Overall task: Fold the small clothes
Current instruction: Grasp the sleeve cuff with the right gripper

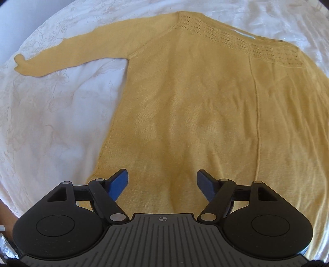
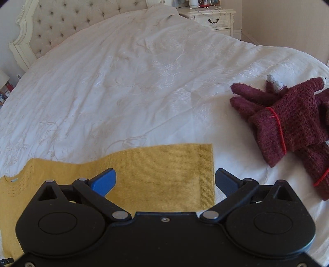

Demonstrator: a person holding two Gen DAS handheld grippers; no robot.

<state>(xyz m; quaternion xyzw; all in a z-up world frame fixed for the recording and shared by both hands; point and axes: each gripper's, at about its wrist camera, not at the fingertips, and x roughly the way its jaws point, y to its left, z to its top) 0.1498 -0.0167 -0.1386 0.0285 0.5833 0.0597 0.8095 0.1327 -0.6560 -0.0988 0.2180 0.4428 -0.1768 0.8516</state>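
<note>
A mustard-yellow knit sweater [image 1: 195, 98] lies flat on the white bedspread [image 1: 51, 127], one sleeve [image 1: 67, 53] stretched out to the left. My left gripper [image 1: 162, 181] is open and empty, hovering over the sweater's lower body near the hem. In the right wrist view the sweater's other sleeve [image 2: 164, 174] lies straight, its cuff pointing right. My right gripper [image 2: 165, 181] is open and empty, its blue fingers either side of the sleeve end, just above it.
A pair of maroon knit gloves [image 2: 287, 123] lies on the bedspread [image 2: 133, 82] to the right of the cuff. A tufted headboard [image 2: 61, 22] and a cream nightstand [image 2: 213, 18] stand at the far end.
</note>
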